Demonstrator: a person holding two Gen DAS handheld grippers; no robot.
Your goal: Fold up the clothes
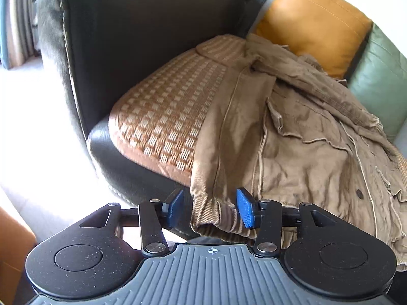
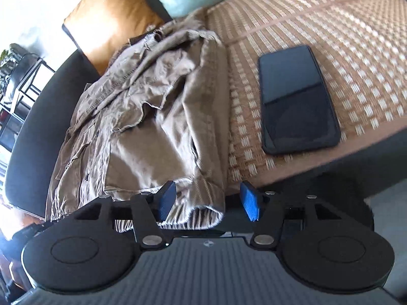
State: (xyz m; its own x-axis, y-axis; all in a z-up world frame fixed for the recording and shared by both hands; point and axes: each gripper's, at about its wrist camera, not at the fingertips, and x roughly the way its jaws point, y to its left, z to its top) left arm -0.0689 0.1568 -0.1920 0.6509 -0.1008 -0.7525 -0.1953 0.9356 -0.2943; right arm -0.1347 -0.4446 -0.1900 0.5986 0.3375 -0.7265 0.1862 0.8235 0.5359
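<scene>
A rumpled tan jacket [image 1: 300, 132] lies on the woven seat mat [image 1: 162, 117] of a dark sofa. It also shows in the right wrist view [image 2: 142, 117]. My left gripper [image 1: 212, 209] is open, its blue pads on either side of the jacket's ribbed hem corner [image 1: 216, 216] at the seat's front edge. My right gripper [image 2: 207, 202] is open too, around the other ribbed hem corner [image 2: 198, 211]. Neither pair of pads presses the cloth.
A black phone [image 2: 297, 99] lies on the mat [image 2: 330, 38] right of the jacket. An orange cushion [image 1: 313, 23] and a green cushion [image 1: 381, 81] lean at the back. The sofa's dark armrest [image 1: 127, 38] rises on the left.
</scene>
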